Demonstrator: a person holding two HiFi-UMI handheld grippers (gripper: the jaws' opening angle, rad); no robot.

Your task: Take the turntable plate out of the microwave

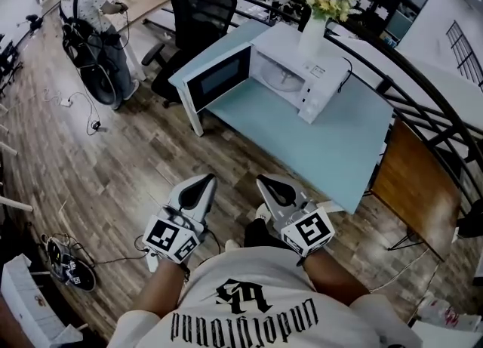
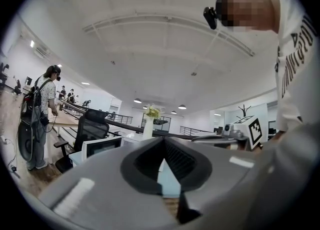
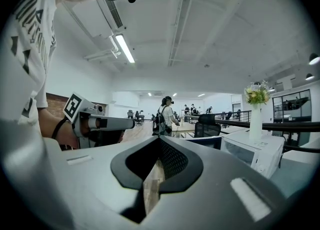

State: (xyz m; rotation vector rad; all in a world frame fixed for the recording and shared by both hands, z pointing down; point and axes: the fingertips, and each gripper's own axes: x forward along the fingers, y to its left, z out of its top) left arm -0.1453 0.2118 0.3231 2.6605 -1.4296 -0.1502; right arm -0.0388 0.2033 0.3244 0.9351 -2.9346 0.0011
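2 tongs, the left gripper [image 1: 202,182] and the right gripper [image 1: 266,183], are held level and side by side just in front of the person's chest, above the wood floor [image 1: 113,158]. Each has its jaws pressed together with nothing between them. The turntable plate [image 1: 283,77] lies inside the white microwave [image 1: 321,90], whose door [image 1: 219,76] hangs open to the left; the microwave stands on a pale blue table [image 1: 332,146], well apart from both grippers, with 1 white vase [image 1: 314,35] of flowers on its top.
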